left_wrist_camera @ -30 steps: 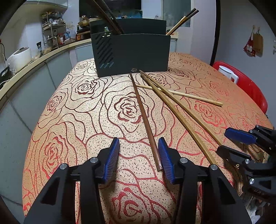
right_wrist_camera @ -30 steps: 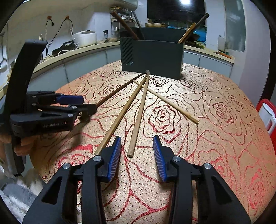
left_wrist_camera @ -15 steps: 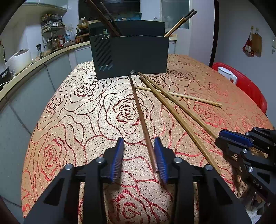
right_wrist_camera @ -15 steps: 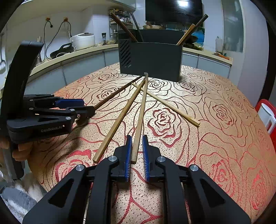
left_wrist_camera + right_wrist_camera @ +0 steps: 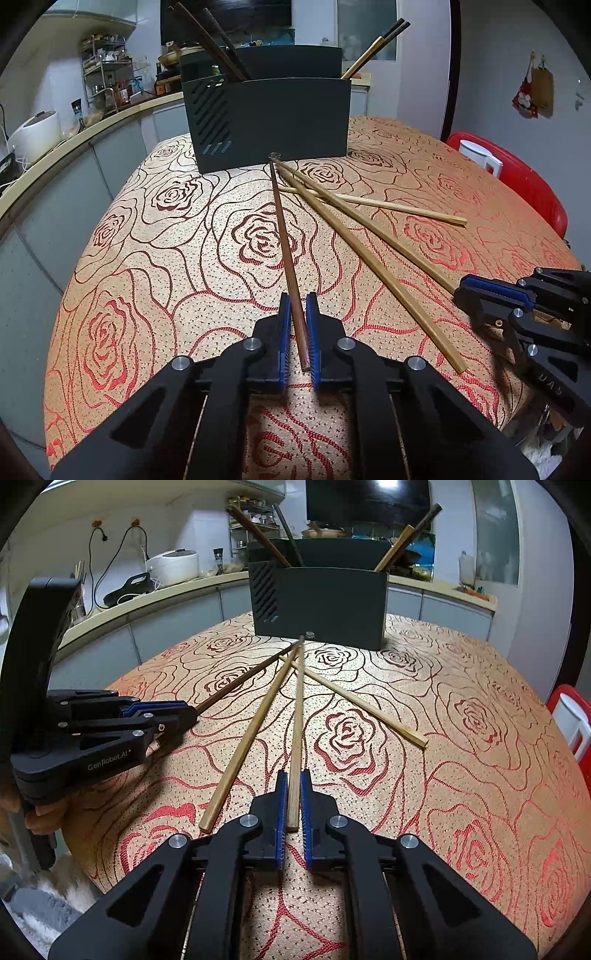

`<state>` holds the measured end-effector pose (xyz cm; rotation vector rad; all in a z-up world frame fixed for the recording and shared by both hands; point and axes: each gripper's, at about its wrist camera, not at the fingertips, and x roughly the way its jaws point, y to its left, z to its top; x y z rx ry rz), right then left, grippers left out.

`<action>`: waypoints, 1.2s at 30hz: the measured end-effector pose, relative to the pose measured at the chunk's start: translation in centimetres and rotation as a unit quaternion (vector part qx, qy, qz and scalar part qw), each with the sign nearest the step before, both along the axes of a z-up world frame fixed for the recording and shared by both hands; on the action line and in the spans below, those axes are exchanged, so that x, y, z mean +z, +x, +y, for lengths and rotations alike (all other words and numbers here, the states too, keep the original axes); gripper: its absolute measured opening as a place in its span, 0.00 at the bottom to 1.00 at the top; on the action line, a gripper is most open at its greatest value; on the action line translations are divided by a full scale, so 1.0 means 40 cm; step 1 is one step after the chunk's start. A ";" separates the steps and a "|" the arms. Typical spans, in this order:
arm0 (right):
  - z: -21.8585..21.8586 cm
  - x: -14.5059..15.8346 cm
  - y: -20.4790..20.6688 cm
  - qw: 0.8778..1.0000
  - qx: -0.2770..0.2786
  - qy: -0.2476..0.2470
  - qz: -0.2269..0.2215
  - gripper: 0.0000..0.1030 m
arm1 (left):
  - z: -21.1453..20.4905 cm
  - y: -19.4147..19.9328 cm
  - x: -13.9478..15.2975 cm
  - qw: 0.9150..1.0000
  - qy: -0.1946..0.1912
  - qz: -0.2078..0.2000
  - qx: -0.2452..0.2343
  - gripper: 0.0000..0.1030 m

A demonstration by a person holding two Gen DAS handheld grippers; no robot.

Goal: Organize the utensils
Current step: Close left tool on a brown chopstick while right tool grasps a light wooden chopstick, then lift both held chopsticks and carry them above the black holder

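A dark utensil holder point(image 5: 269, 122) stands at the far side of the rose-patterned table and holds several chopsticks. Loose chopsticks fan out from its base. My left gripper point(image 5: 296, 325) is shut on the near end of a dark brown chopstick point(image 5: 284, 236). My right gripper point(image 5: 291, 797) is shut on the near end of a light wooden chopstick point(image 5: 297, 716). Another light chopstick point(image 5: 247, 738) lies just left of it, and a third point(image 5: 354, 701) lies crosswise to the right. The right gripper shows in the left wrist view point(image 5: 476, 291), the left gripper in the right wrist view point(image 5: 177, 716).
A red stool with a white jug point(image 5: 480, 158) stands beyond the table's right edge. A counter point(image 5: 147, 602) with a rice cooker point(image 5: 173, 566) and a rack runs behind the table. The table's near edge lies just under both grippers.
Both grippers went from open to shut, each closing on the near end of its chopstick. Both also moved slightly forward.
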<state>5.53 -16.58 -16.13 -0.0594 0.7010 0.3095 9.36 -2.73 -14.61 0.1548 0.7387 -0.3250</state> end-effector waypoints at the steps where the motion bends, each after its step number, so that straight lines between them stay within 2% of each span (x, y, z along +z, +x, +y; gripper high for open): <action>1: -0.006 0.001 0.002 1.000 -0.002 0.007 0.006 0.07 | 0.001 0.000 0.000 1.000 0.000 0.001 0.001 0.08; 4: -0.024 0.007 0.006 0.999 -0.009 0.028 0.019 0.07 | 0.009 0.004 0.004 1.000 -0.001 0.003 0.006 0.07; 8: -0.043 0.030 0.005 0.999 -0.019 0.043 0.016 0.07 | 0.025 0.006 0.021 1.000 -0.006 -0.003 0.013 0.07; 21: -0.135 0.152 0.018 0.995 -0.062 0.055 -0.052 0.07 | 0.074 0.000 0.153 0.997 -0.020 -0.069 0.030 0.06; 36: -0.172 0.336 0.075 0.985 -0.063 0.076 -0.140 0.07 | 0.091 0.043 0.330 0.988 -0.025 -0.149 0.041 0.06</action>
